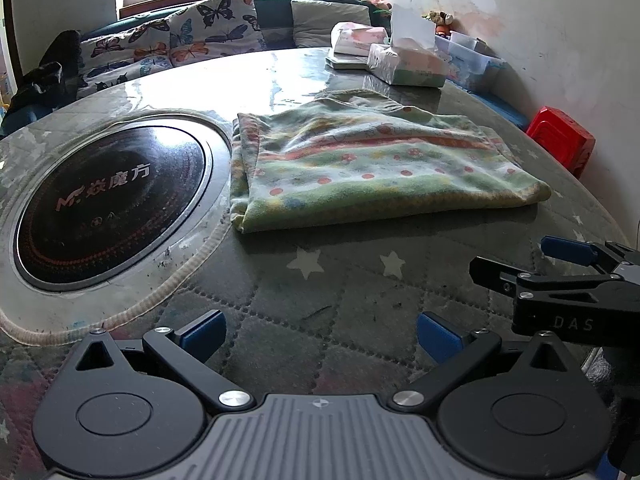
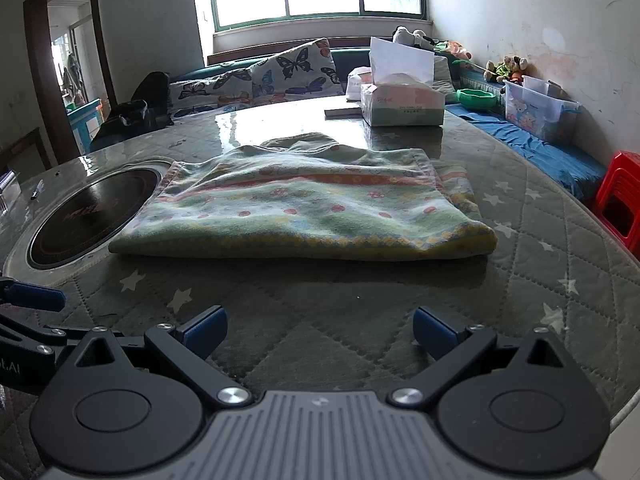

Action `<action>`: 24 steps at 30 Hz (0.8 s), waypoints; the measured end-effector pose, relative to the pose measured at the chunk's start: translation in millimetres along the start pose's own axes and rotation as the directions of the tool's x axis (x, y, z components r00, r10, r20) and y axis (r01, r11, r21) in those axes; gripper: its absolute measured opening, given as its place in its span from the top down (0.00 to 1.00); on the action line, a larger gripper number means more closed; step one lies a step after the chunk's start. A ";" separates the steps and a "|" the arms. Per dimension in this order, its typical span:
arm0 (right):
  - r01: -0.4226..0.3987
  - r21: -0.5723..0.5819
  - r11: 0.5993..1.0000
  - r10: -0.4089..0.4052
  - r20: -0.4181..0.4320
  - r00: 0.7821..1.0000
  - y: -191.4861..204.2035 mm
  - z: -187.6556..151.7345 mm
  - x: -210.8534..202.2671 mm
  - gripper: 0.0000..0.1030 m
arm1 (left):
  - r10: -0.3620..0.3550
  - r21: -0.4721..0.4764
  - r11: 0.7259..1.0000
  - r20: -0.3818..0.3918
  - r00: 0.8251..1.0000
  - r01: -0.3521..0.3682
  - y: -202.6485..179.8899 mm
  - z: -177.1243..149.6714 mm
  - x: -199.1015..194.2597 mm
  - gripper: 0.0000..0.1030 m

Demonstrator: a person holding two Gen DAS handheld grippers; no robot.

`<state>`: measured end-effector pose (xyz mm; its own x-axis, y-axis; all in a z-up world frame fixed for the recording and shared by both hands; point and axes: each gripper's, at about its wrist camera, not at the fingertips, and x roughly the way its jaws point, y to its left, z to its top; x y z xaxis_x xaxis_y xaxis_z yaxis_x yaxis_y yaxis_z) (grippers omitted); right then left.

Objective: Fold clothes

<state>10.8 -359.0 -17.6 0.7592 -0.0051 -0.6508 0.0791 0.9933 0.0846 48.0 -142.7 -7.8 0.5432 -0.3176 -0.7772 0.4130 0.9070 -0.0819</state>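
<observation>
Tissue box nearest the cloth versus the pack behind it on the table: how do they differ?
The tissue box has a white tissue standing up out of its top; the pack behind it shows none. The box looks squared and stiff, while the pack looks soft and rounded. The box sits closer to the folded cloth; the pack lies farther back, partly hidden. Both are pale with pink print and rest on the table.

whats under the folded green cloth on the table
The folded cloth lies on the quilted star-print table cover, its left edge beside the round cooktop. Whether anything is hidden beneath it cannot be seen.
</observation>
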 end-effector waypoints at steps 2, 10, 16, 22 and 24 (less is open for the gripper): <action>0.000 -0.001 1.000 0.000 0.000 1.000 0.1 0.6 0.4 0.02 | 0.000 0.003 1.000 0.004 1.000 0.000 -0.2 0.7 -0.5 0.00; -0.001 -0.004 1.000 0.001 -0.001 1.000 1.3 2.2 1.2 0.02 | -0.001 0.008 1.000 0.016 1.000 0.001 0.0 2.0 -1.9 0.00; -0.001 -0.003 1.000 0.001 -0.003 1.000 1.0 2.4 1.5 0.01 | 0.001 0.012 1.000 0.023 1.000 -0.001 -0.9 2.3 -2.6 0.00; -0.002 -0.003 1.000 0.002 -0.003 1.000 1.1 2.1 1.6 0.01 | 0.008 0.011 1.000 0.027 1.000 -0.008 -0.6 2.2 -3.4 0.00; -0.002 -0.003 1.000 0.002 -0.003 1.000 1.1 2.0 1.6 0.01 | 0.010 0.010 1.000 0.027 1.000 -0.010 -0.2 2.1 -3.2 0.00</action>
<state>13.4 -358.1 -17.1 0.7576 -0.0025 -0.6527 0.0757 0.9936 0.0841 47.8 -142.4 -4.0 0.5669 -0.3162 -0.7607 0.4146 0.9074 -0.0681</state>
